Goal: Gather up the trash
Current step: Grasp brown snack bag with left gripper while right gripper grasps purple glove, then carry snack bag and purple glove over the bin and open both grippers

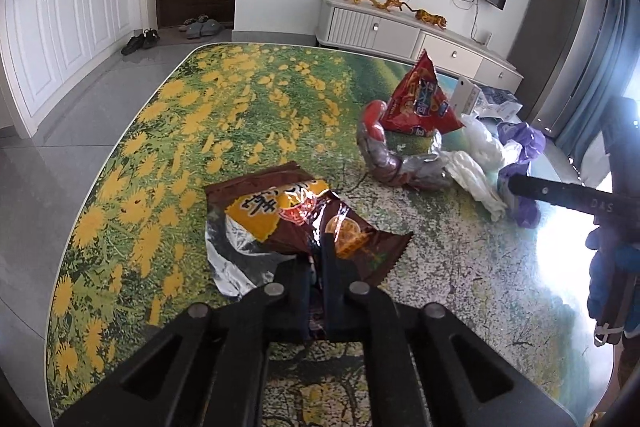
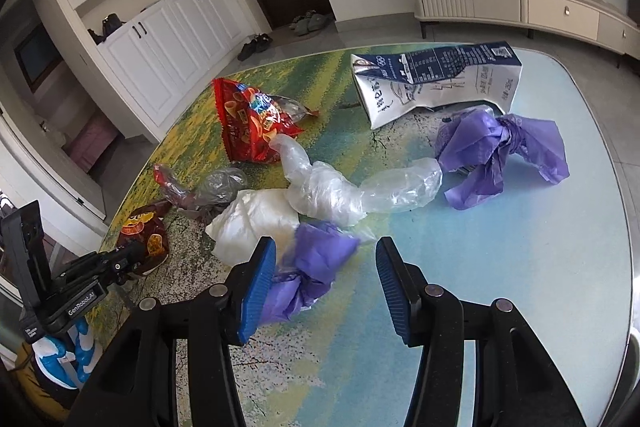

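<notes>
My left gripper (image 1: 318,263) is shut on the edge of a brown and yellow snack wrapper (image 1: 288,223) that lies on the flower-print table (image 1: 224,99). It also shows in the right wrist view (image 2: 144,241) at the far left, with the left gripper (image 2: 124,263) on it. My right gripper (image 2: 326,279) is open, its blue pads on either side of a crumpled purple bag (image 2: 312,267). In the left wrist view its finger (image 1: 560,193) reaches into the pile from the right.
On the table lie a red chip bag (image 2: 250,123), a twisted clear bag (image 2: 352,187), a white bag (image 2: 256,219), a second purple bag (image 2: 500,151), a flattened milk carton (image 2: 436,79) and a red-grey wrapper (image 1: 380,155). The table edge is close on the left.
</notes>
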Action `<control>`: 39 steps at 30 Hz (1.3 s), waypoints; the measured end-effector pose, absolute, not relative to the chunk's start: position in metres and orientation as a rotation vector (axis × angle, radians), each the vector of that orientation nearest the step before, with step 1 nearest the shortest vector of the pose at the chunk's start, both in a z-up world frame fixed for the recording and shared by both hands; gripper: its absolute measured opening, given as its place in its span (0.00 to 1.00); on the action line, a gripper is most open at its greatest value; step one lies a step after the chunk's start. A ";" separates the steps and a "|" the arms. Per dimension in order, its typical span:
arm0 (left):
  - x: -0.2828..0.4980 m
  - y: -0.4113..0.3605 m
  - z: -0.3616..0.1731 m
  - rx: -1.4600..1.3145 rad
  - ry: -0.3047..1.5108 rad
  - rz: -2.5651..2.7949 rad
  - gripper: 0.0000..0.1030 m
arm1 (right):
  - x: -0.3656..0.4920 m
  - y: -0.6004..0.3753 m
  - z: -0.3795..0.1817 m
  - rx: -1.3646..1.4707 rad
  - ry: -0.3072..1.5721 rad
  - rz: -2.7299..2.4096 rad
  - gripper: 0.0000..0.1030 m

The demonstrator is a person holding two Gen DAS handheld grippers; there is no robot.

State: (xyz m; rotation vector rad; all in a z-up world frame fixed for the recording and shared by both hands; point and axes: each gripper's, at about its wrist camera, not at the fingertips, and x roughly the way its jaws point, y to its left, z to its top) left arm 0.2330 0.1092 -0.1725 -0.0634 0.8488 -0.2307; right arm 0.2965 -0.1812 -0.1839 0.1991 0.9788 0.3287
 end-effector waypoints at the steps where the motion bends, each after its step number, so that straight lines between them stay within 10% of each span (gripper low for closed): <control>1: 0.231 0.109 -0.171 -0.060 0.842 -0.229 0.02 | 0.295 -0.181 -0.184 0.195 0.969 0.323 0.44; 3: 0.227 0.109 -0.170 -0.064 0.836 -0.225 0.02 | 0.292 -0.181 -0.186 0.196 0.979 0.330 0.29; 39: 0.113 -0.025 -0.049 0.035 0.674 -0.440 0.01 | 0.063 -0.372 -0.101 0.246 0.672 0.086 0.27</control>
